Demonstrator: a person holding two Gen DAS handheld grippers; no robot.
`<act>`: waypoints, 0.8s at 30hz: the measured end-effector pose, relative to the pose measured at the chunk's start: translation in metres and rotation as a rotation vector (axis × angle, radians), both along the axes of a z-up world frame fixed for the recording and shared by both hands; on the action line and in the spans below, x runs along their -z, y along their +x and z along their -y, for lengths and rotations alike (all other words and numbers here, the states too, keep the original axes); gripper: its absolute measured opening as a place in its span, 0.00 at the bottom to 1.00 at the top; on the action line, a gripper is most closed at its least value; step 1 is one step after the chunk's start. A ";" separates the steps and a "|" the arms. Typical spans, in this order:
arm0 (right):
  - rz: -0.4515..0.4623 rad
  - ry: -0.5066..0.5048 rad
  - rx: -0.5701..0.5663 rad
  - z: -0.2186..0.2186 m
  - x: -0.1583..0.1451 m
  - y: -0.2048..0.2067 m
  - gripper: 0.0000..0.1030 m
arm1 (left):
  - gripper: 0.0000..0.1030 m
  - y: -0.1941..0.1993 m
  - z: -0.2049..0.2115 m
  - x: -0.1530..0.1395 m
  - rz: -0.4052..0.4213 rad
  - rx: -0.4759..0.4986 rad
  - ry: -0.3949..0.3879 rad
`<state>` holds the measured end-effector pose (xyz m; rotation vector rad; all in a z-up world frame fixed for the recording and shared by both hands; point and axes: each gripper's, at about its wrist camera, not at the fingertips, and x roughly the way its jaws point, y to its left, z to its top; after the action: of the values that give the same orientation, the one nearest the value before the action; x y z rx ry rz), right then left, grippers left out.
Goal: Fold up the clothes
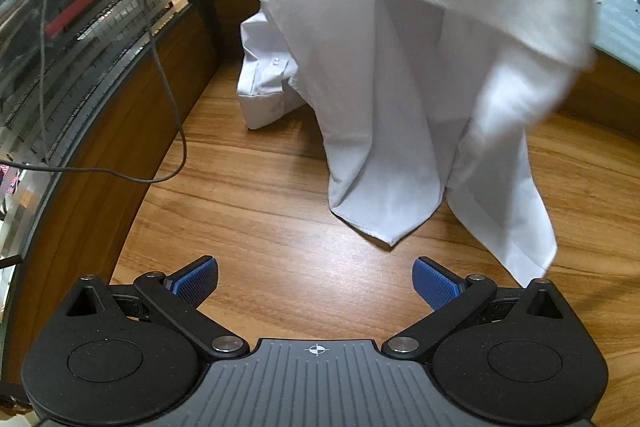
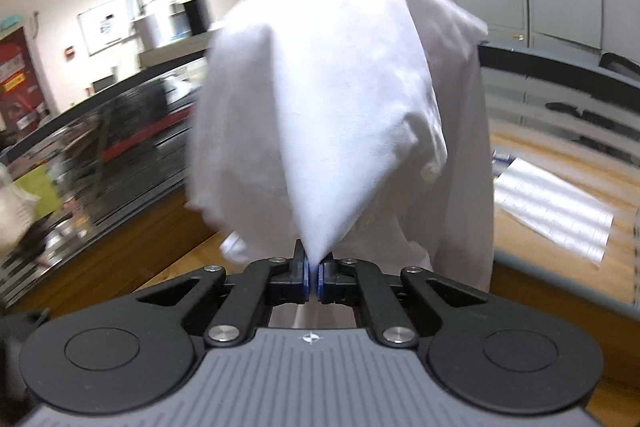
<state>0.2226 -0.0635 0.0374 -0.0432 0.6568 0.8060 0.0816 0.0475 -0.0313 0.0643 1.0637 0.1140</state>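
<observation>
Right gripper clamped tight on a pinch of the white shirt, which hangs above the bench, hem touching. Left gripper wide open, empty. Fabric light, limp, slippery; judged best held at seam or hem.

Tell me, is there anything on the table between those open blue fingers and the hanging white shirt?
No. In the left wrist view, only bare wooden tabletop lies between the left gripper and the white shirt's hem.

White shirt, hanging, hem on table
</observation>
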 end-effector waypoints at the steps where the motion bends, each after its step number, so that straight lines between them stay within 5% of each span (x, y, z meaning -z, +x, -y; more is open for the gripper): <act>1: -0.002 0.002 -0.007 0.004 -0.002 -0.013 0.02 | 1.00 -0.002 -0.001 -0.002 0.006 -0.003 0.000; 9: -0.033 -0.007 -0.028 0.039 -0.012 -0.090 0.02 | 1.00 -0.009 -0.013 -0.035 0.111 -0.013 -0.095; 15: -0.052 -0.017 0.009 0.055 -0.005 -0.104 0.02 | 1.00 0.005 -0.023 -0.079 0.214 0.021 -0.210; 24: -0.080 -0.005 0.025 0.053 0.006 -0.102 0.02 | 1.00 0.077 -0.009 -0.152 0.322 0.209 -0.144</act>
<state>0.1205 -0.1165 0.0312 -0.0069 0.7339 0.7854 0.1588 0.0565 0.1204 0.0254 0.7354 -0.1383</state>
